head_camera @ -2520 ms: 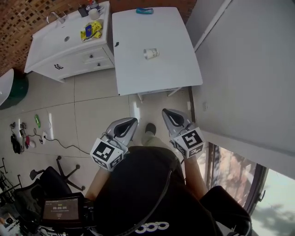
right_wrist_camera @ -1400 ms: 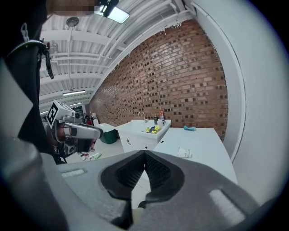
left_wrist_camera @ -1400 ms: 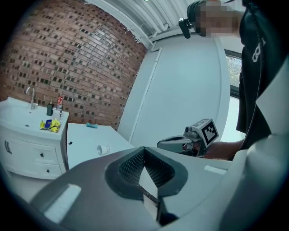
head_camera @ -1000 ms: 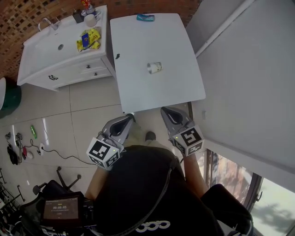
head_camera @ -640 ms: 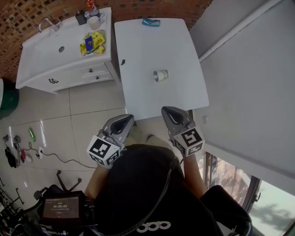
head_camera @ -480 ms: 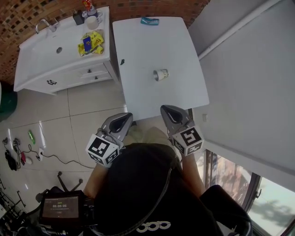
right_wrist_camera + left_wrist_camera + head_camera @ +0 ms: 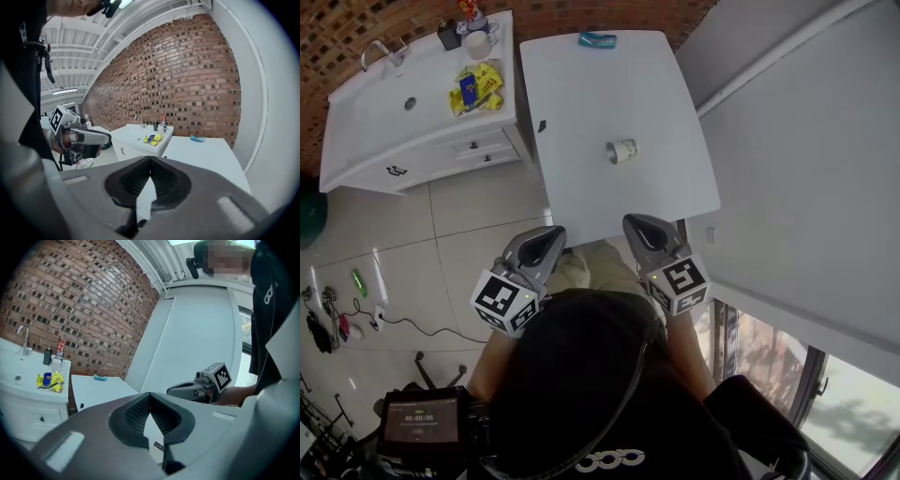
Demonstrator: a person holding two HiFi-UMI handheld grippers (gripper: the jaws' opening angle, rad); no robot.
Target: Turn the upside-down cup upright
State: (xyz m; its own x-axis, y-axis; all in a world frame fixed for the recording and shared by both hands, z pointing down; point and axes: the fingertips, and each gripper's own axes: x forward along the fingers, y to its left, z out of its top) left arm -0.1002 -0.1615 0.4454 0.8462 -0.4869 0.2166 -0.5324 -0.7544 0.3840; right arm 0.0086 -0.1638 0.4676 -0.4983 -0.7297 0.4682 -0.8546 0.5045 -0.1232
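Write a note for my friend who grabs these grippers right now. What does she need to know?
Left gripper: shut, empty, held just short of the near edge of the white table.
Right gripper: shut, empty, level with the left one.
Cup: on the middle of the table, apart from both grippers; too small in the head view to tell how it lies.
Done: nothing to the cup yet.
Left: reach in, grip the cup, turn it upright, set it down.

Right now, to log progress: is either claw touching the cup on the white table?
No, the cup sits alone on the table, the left claw and right claw hovering at its near edge.
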